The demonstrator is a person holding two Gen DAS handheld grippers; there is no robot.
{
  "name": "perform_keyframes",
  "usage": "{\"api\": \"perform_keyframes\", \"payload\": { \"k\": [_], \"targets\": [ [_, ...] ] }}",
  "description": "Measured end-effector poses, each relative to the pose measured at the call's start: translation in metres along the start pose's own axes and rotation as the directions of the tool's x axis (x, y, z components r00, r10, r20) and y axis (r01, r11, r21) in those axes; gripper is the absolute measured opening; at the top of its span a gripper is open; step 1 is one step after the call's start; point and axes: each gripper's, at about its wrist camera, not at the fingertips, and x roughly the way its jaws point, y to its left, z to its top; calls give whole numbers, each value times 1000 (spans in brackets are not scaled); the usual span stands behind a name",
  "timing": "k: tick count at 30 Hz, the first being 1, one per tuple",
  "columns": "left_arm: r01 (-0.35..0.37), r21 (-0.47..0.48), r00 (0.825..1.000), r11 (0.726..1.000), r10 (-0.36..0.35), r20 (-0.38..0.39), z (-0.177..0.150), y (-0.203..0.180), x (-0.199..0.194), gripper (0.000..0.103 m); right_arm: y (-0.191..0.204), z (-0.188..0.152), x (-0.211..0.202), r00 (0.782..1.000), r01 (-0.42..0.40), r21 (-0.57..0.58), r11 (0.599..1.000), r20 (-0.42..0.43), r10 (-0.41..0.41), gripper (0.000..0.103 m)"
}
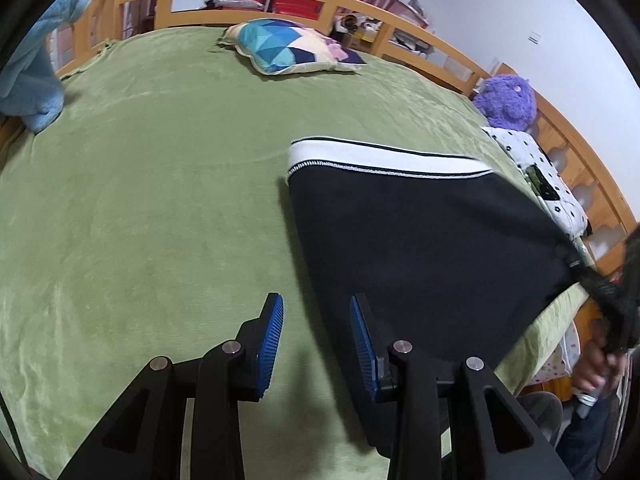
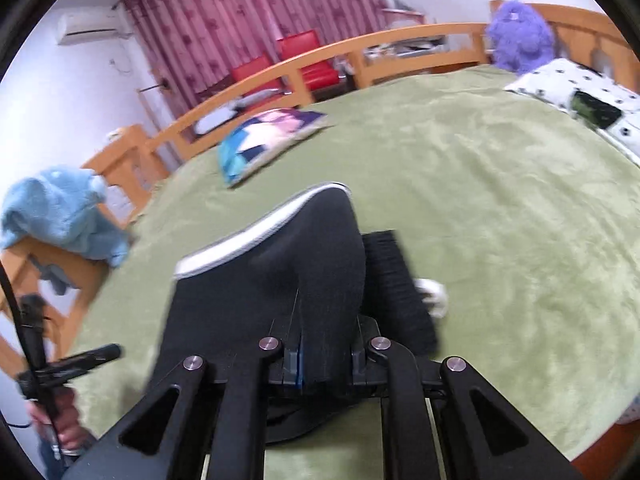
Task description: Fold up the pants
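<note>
Pants (image 1: 420,248), black with a white waistband, lie on the green blanket (image 1: 160,200) toward its right side, one corner lifted off the bed. Right gripper (image 2: 324,360) is clenched on bunched black fabric, cloth draped up over its fingers. Left gripper (image 1: 316,344) hovers just beside the near edge of the pants, blue pads (image 1: 272,344) apart, nothing between them. Patterned cushion (image 1: 296,46) sits well beyond; purple plush toy (image 1: 506,100) and blue plush toy (image 1: 32,64) at the bed's edges.
</note>
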Motion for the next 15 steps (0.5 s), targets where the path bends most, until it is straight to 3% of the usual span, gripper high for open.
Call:
{"api": "perform_keyframes", "payload": {
  "k": [1,4,5,7,9,12,14,15],
  "targets": [
    [9,5,1000,1000,-9,-1,-1,-3,1,33,-6,-5,9,999,24,-8,1000,-36,-24,14],
    [39,20,999,999,-38,-20,-5,-14,7,33,-30,-26,48,976,86,-17,996,-197,-88,33],
    [50,29,998,998,-49,-26,-7,-17,9,33,-33,-31,50,974,85,-26,996,-207,-89,34],
    [70,44,997,997,-68,-32,-8,-26,12,33,-33,-32,37,980,92,-48,995,-173,-99,37],
    [86,54,996,995,-84,-38,-9,-37,15,33,-28,-27,15,991,102,-55,993,-82,-106,37],
    [88,77,995,993,-85,-46,-16,-52,19,35,-8,-23,-6,999,41,-117,992,11,-40,41],
    [70,103,996,992,-64,-58,-28,-62,24,39,6,-31,-3,1000,-5,-201,980,1,5,41],
    [41,131,997,991,-32,-69,-40,-68,30,40,13,-39,9,998,-17,-266,964,-58,2,41]
  ]
}}
